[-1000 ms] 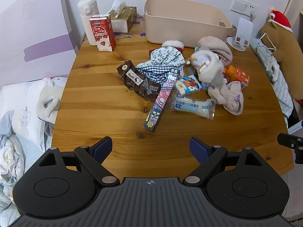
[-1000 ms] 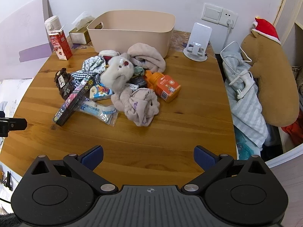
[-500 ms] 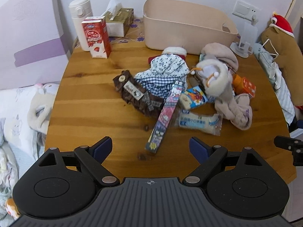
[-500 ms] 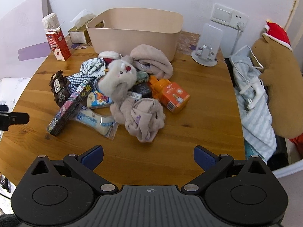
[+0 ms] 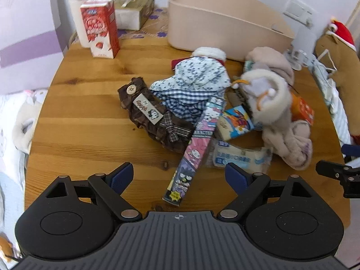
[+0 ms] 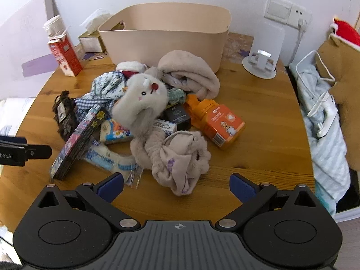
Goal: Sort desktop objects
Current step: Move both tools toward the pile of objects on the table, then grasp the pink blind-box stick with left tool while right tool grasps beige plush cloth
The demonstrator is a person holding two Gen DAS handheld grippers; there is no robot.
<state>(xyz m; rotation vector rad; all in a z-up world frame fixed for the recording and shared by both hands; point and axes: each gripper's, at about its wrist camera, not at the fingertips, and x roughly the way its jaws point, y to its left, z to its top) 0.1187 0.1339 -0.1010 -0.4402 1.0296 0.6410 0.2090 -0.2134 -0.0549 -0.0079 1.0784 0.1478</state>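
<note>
On the desk (image 5: 90,117), a red milk carton (image 5: 100,28) stood at the far left, in front of a white flask (image 5: 81,0) and beside a tissue box (image 5: 132,13). The left gripper (image 5: 178,175) hovered over the near edge, its jaws spread wide and holding nothing. Just ahead of it lay a long cartoon-printed box (image 5: 198,144), resting against a brown plaid pouch (image 5: 155,117) and blue patterned cloth (image 5: 198,78). Behind the heap sat a beige bin (image 6: 166,33). A grey plush toy (image 6: 141,99) topped the pile, with a crumpled beige garment (image 6: 180,157) directly before the right gripper (image 6: 176,185), whose jaws were likewise wide apart and empty. An orange bottle (image 6: 216,119) lay to the right, and a white phone stand (image 6: 263,51) stood beyond.
</note>
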